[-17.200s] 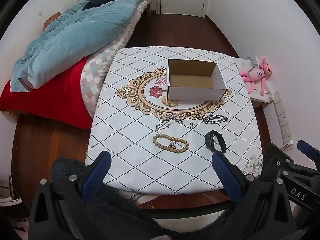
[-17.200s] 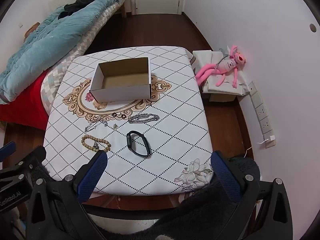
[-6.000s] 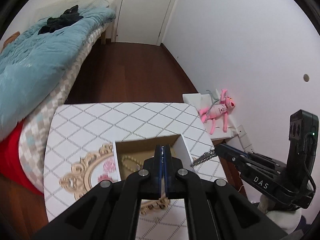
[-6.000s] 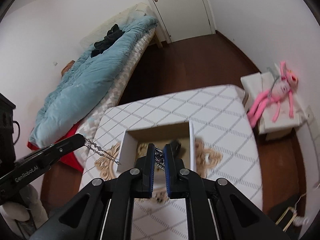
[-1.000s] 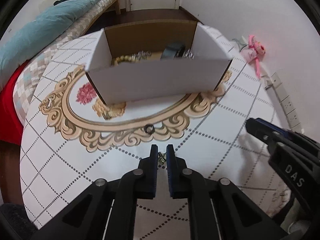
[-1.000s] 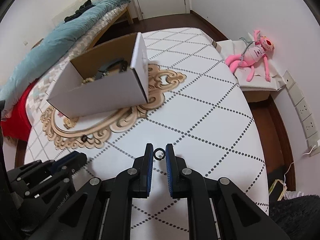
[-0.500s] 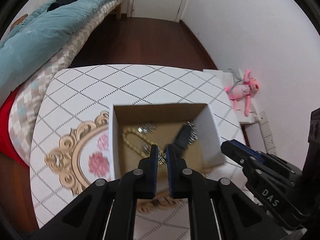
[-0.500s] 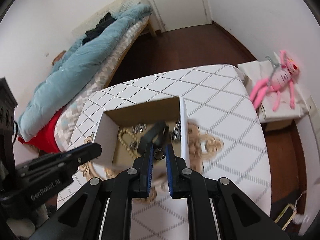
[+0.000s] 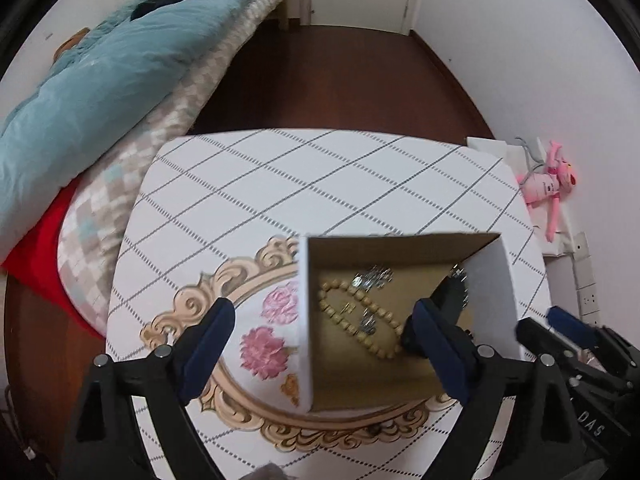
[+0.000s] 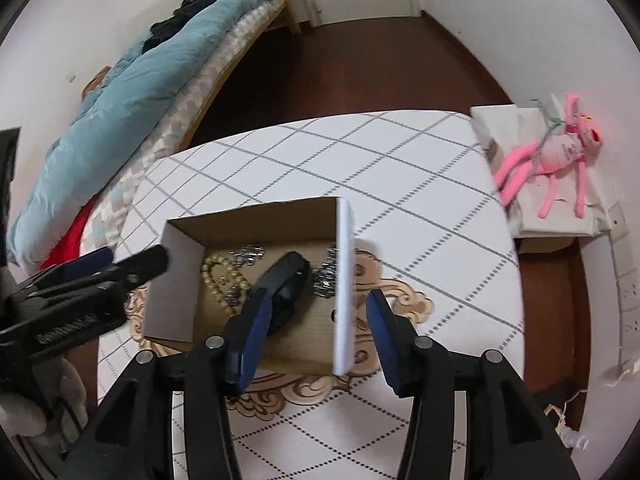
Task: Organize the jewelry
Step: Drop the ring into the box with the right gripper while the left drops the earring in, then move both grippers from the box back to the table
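Note:
An open white cardboard box [image 9: 304, 320] [image 10: 343, 280] stands on the patterned table. Inside lie a wooden bead bracelet [image 9: 360, 320] [image 10: 214, 276], silver chains [image 9: 372, 278] [image 10: 324, 276], a black watch band [image 10: 290, 280] and small pieces. My left gripper [image 9: 320, 336] is open and empty above the box's left wall. My right gripper [image 10: 316, 324] is open and empty, its fingers astride the box's right wall. The left gripper's body also shows at the left of the right wrist view [image 10: 80, 280].
The table [image 9: 320, 176] has a white diamond-pattern cloth with a gold floral medallion. A bed with a blue quilt [image 9: 100, 64] lies to the left. A pink plush toy [image 10: 560, 152] rests on a white box at the right. Wall sockets [image 9: 584, 276] are on the right wall.
Both grippers have opened above the box. The small earring in the left and the ring in the right are no longer between the fingers.

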